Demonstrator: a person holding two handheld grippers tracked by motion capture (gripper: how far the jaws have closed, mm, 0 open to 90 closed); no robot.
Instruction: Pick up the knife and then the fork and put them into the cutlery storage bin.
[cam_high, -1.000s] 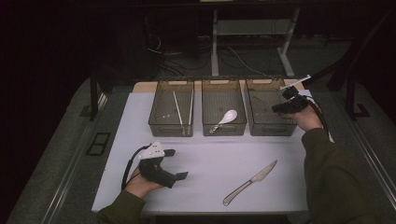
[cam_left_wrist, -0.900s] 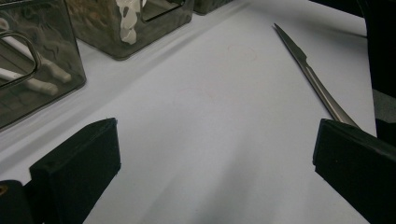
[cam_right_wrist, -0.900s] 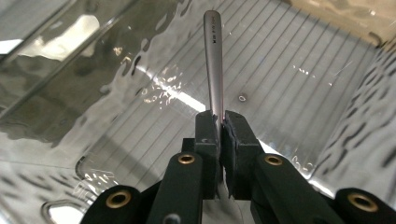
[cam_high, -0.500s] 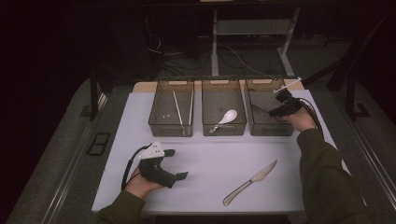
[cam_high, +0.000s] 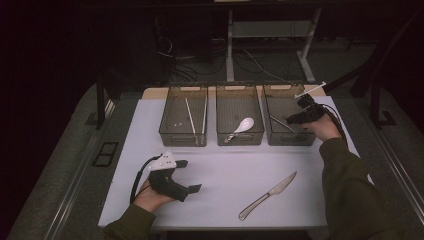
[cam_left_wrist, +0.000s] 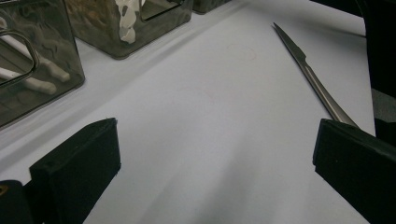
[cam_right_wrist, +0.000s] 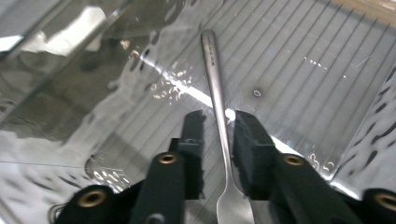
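Three smoky translucent plastic bins sit in a row at the far side of the white bench (cam_high: 225, 170), and the action is at the right-hand bin (cam_high: 289, 136). The right tool (cam_right_wrist: 219, 122) is down inside it, jaws just parting, and the slim steel fork (cam_right_wrist: 215, 79) lies between the pads with daylight on either side: by the look of it, a release, the fork being set onto the ribbed floor of the bin, handle pointing away from the tool. In the high view the fork (cam_high: 281, 123) rests slantwise across that bin, just in front of the right tool (cam_high: 296, 118).

The sorting looks to run one kind per bin. The left-hand bin (cam_high: 183, 138) holds pale chopsticks (cam_high: 190, 115) lying lengthwise; the middle bin (cam_high: 240, 139) holds a white ceramic soup spoon (cam_high: 241, 128).

A silver table knife (cam_high: 268, 195) lies loose on the bench, well apart from the bins, near the person's side, probably next in line. The left tool (cam_high: 187, 175) rests on the bench with its jaws spread wide and nothing between them; from its own camera the knife (cam_left_wrist: 312, 74) lies just ahead, near one jaw.
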